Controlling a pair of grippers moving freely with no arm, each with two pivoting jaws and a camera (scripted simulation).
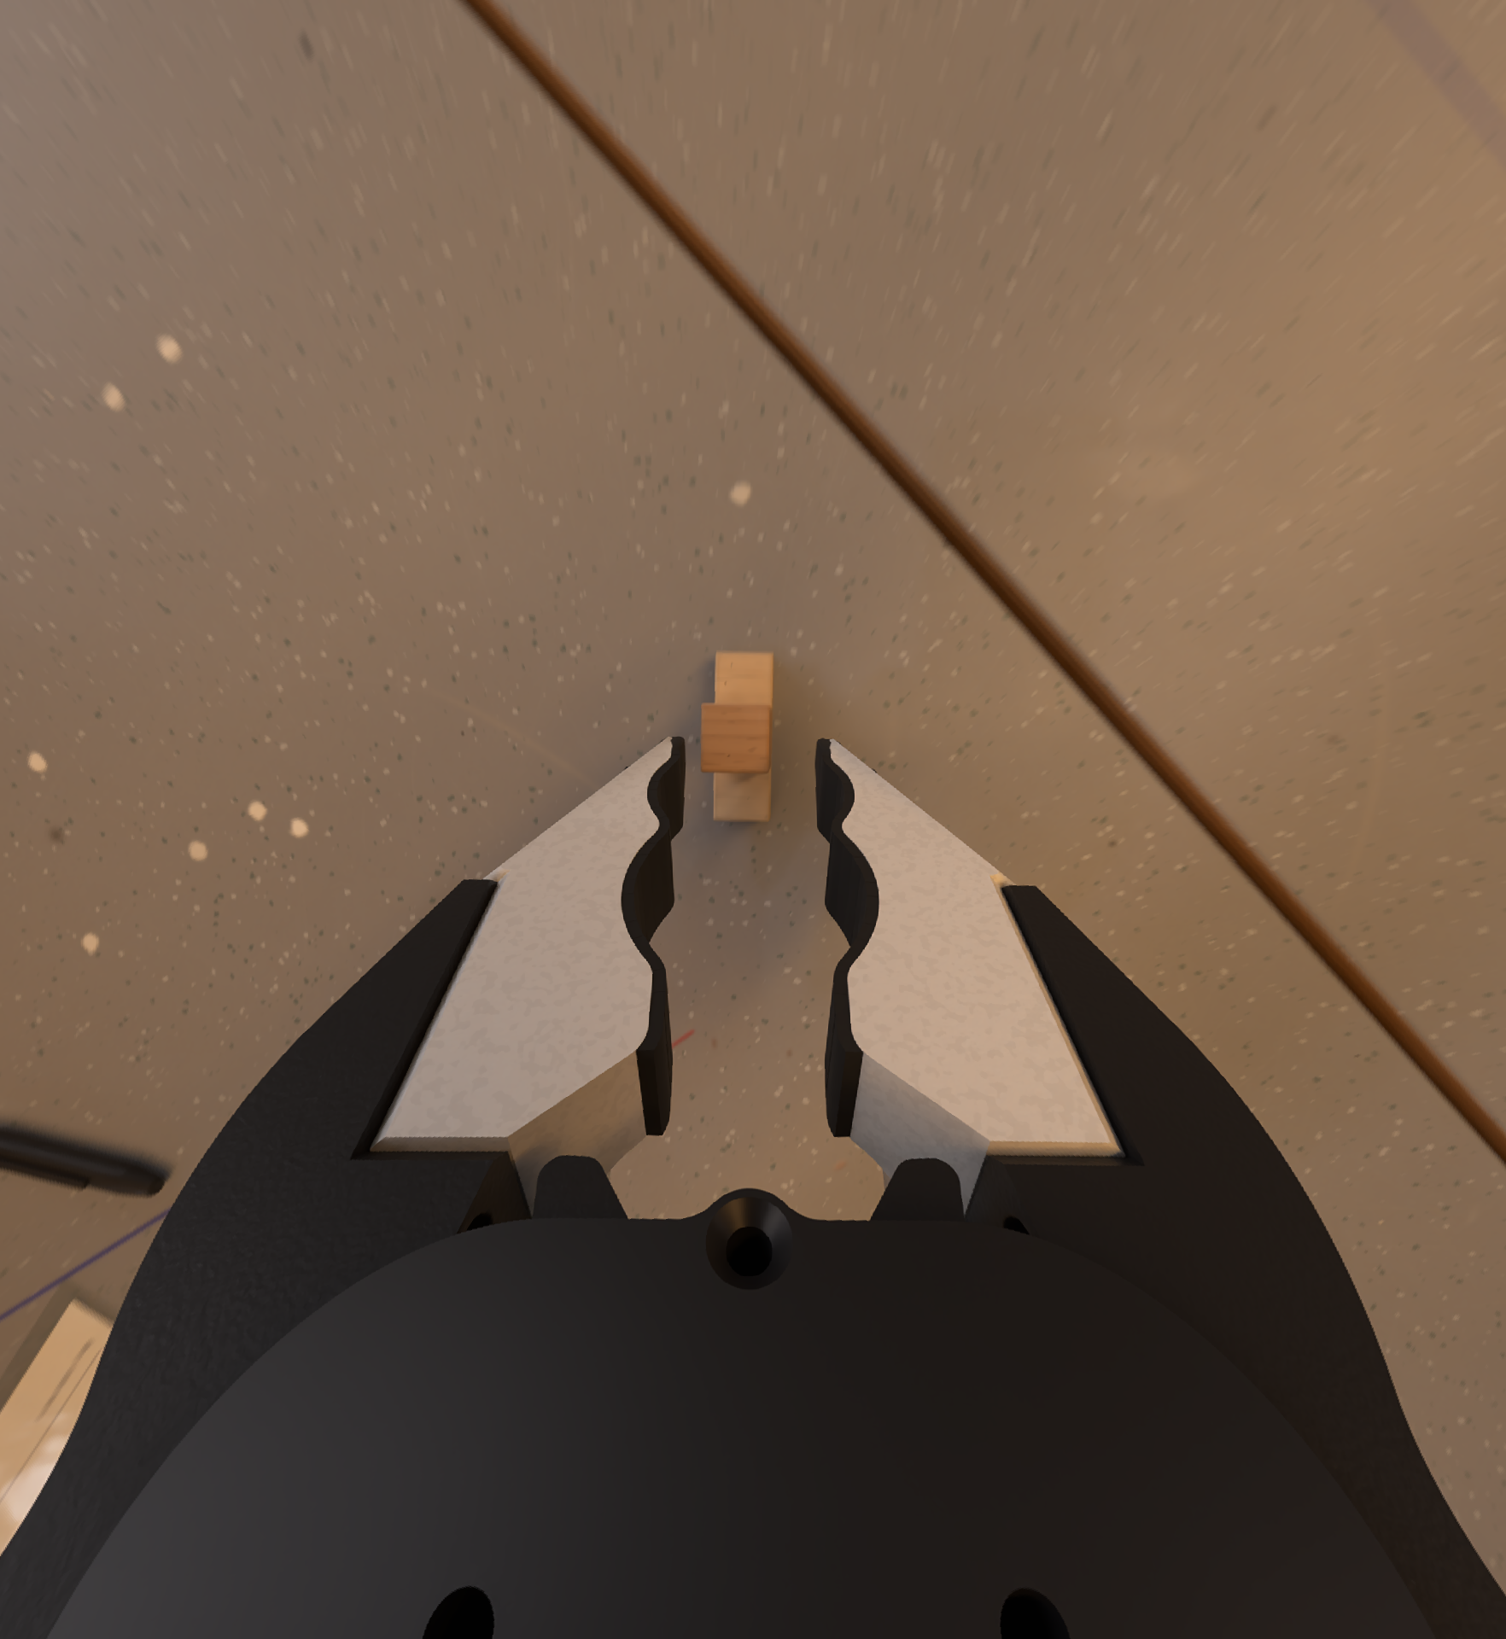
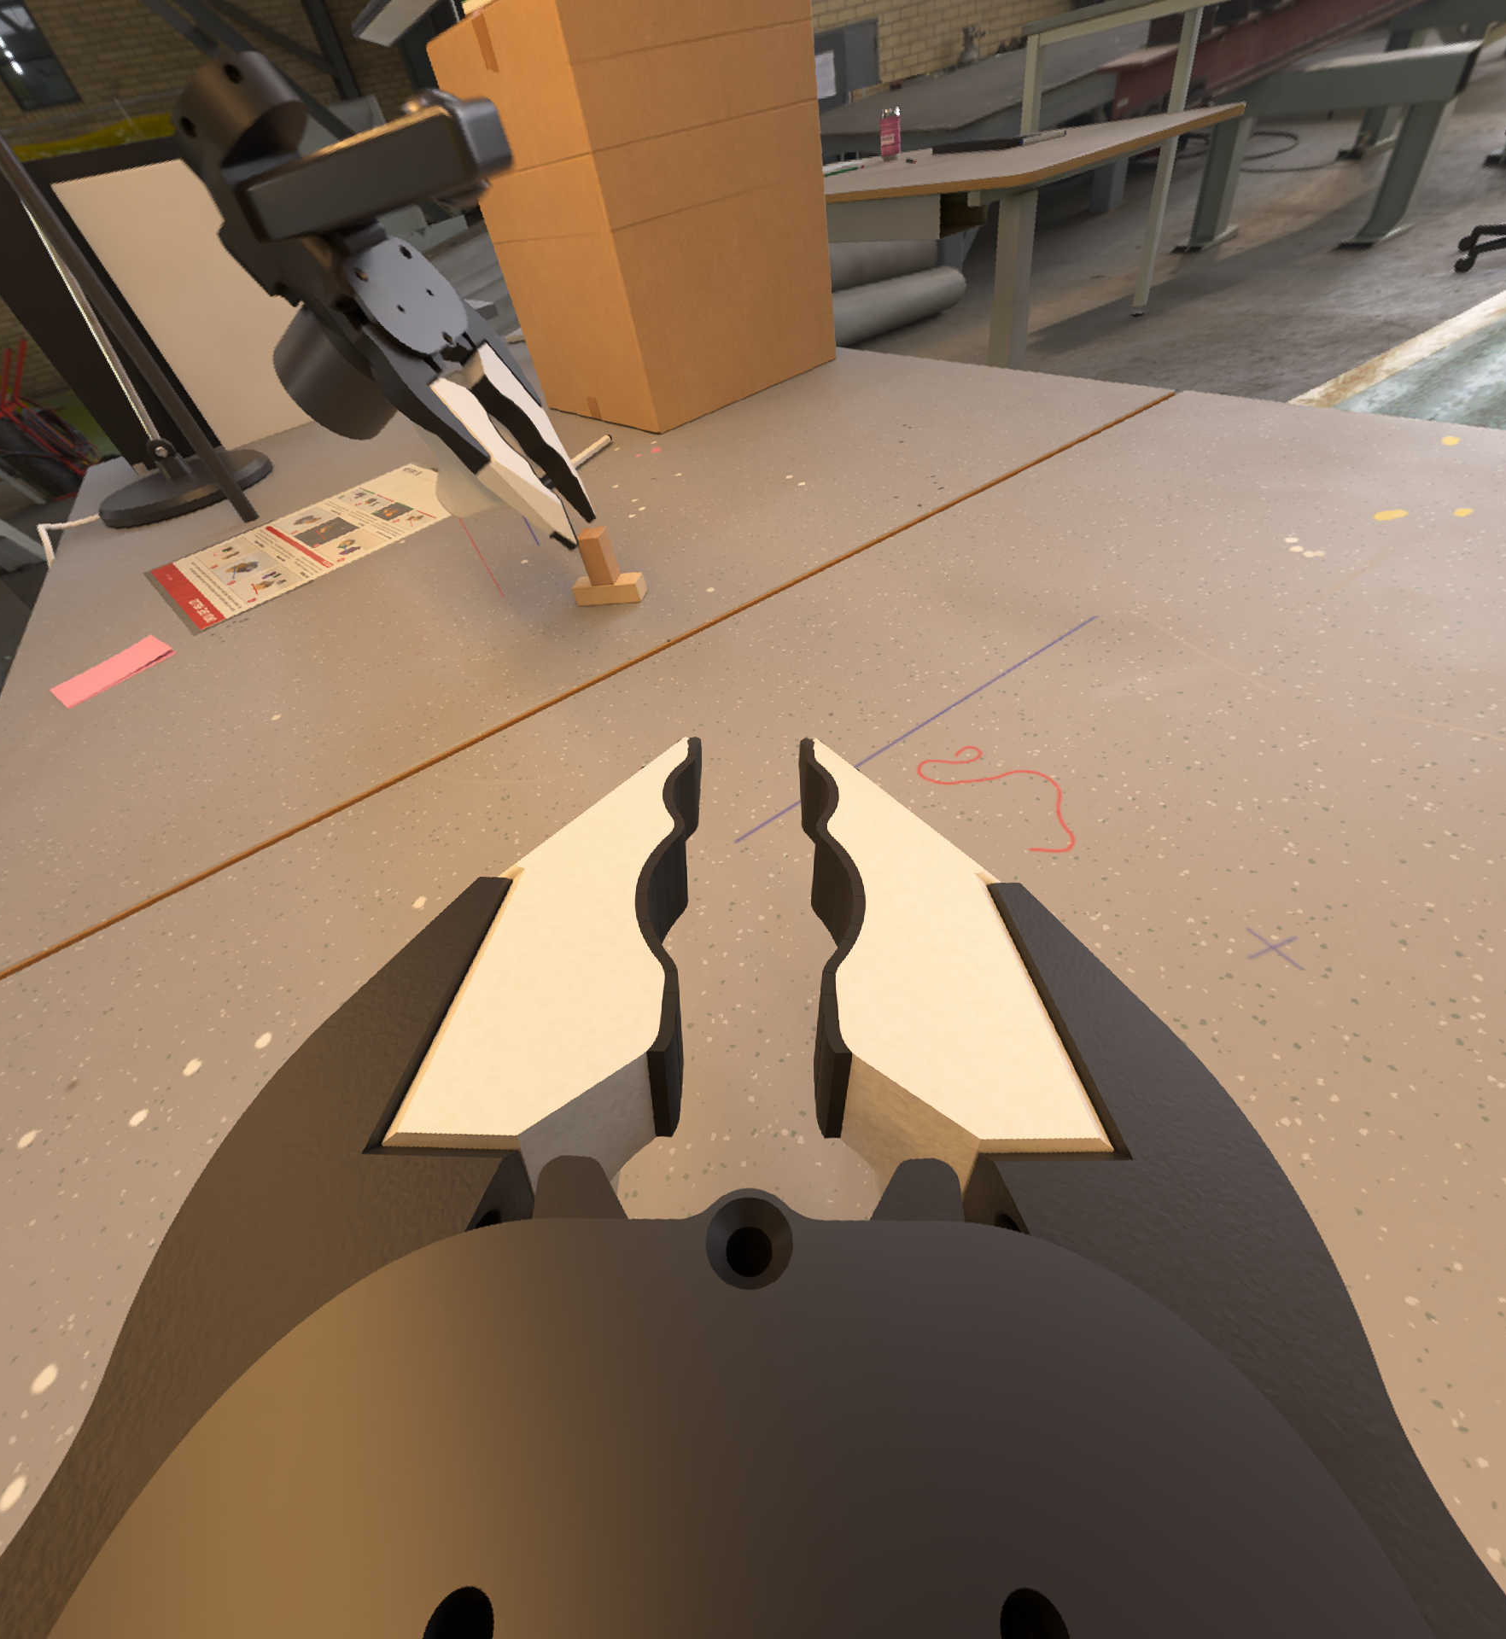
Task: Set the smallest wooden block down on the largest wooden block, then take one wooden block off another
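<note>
A darker tan wooden block (image 1: 736, 736) stands upright on a paler flat wooden block (image 1: 742, 681) on the speckled table. In the right wrist view the upright block (image 2: 599, 557) stands on the flat block (image 2: 612, 590) at the far left. My left gripper (image 1: 748, 749) is open, pointing down, its fingertips just short of the upright block and not touching it. It also shows in the right wrist view (image 2: 574, 530), tips beside the block's top. My right gripper (image 2: 749, 749) is open and empty, low over the table, far from the blocks.
A tall cardboard box (image 2: 643, 204) stands behind the blocks. A printed sheet (image 2: 306, 550), a pink slip (image 2: 111, 670) and a lamp stand base (image 2: 186, 483) lie at the left. A table seam (image 1: 998, 568) runs diagonally. A black marker (image 1: 66, 1157) lies at the left.
</note>
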